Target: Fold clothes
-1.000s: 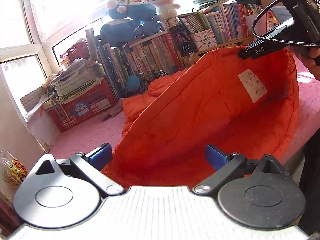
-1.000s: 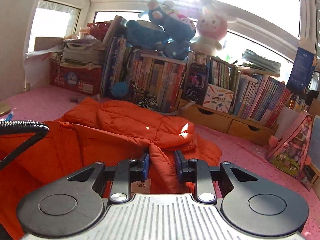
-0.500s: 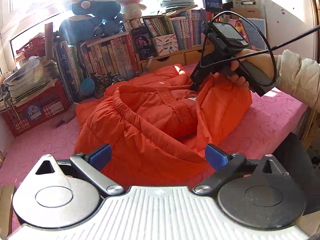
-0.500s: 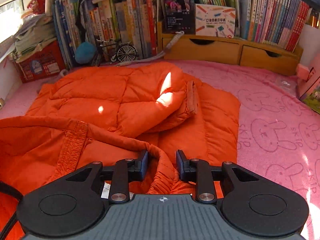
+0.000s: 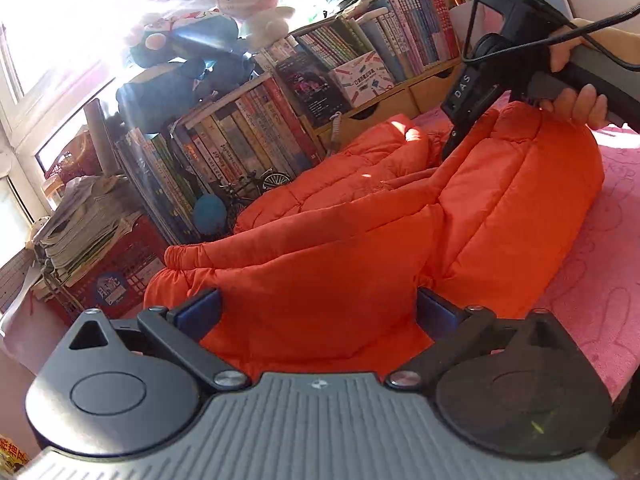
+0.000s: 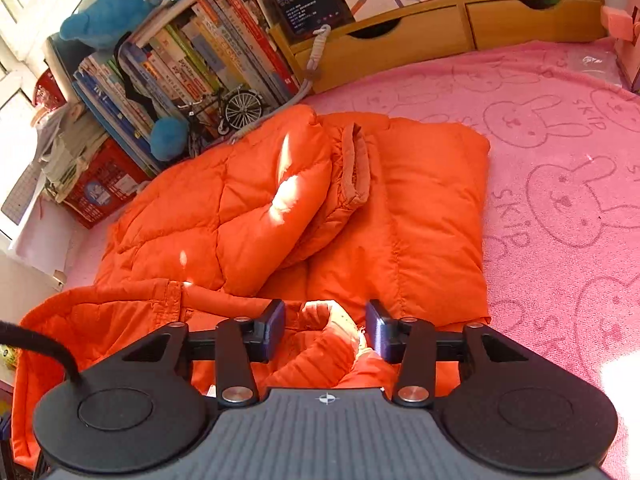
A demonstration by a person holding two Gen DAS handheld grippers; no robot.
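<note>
An orange padded jacket [image 5: 360,248] lies on the pink rabbit-print cover [image 6: 560,152], partly folded over itself, with a sleeve [image 6: 304,200] lying across its body. My left gripper [image 5: 318,308] is open, its jaws wide on either side of a puffed fold at the near edge. My right gripper [image 6: 325,328] is open, with a bunched edge of the jacket [image 6: 328,332] loose between its jaws. In the left wrist view the right gripper [image 5: 454,138] points down onto the jacket's far fold.
A row of books [image 6: 192,60], a small model bicycle [image 6: 228,110] and wooden drawers [image 6: 440,28] line the back. A red crate [image 5: 116,276] with stacked papers stands at the left. Plush toys [image 5: 192,64] sit on the books.
The right gripper has lowered the lifted jacket edge onto the body of the jacket and opened, letting it go. The left gripper has moved closer to the near fold.
</note>
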